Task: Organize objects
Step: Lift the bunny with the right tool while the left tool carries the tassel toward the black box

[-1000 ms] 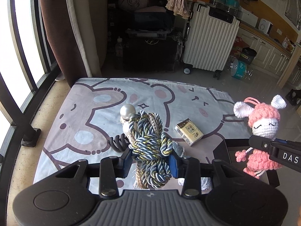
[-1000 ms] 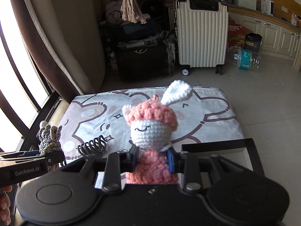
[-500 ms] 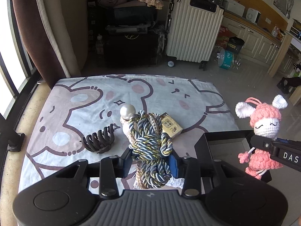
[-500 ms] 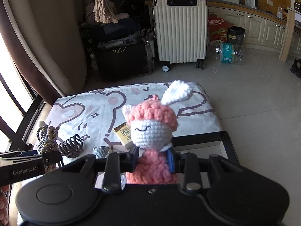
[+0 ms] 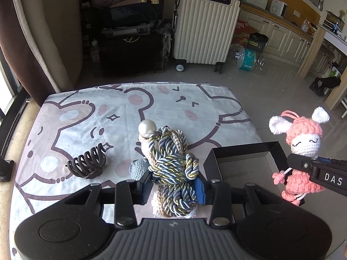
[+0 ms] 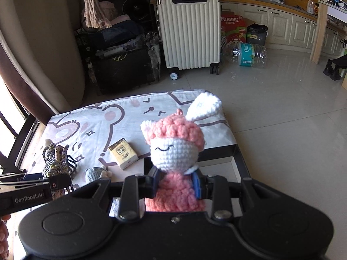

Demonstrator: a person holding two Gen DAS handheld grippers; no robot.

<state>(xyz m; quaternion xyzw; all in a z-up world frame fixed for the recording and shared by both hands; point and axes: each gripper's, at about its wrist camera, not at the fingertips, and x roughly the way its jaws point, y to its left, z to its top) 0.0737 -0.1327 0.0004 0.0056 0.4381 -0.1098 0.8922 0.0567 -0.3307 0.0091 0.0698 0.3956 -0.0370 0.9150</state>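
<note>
Both wrist views tilt down — sharing the mat (image 5: 91, 117).

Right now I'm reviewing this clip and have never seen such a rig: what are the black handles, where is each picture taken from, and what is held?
No robot here: a person carries two hand-held grippers, each with a fisheye camera looking along its fingers. The left gripper is shut on a blue-and-gold twisted cord bundle. The right gripper is shut on a pink crocheted bunny doll. On the cartoon-bear printed cloth lie a black claw hair clip, a yellow paper packet and a small grey crocheted piece. An open black box sits at the cloth's edge.
</note>
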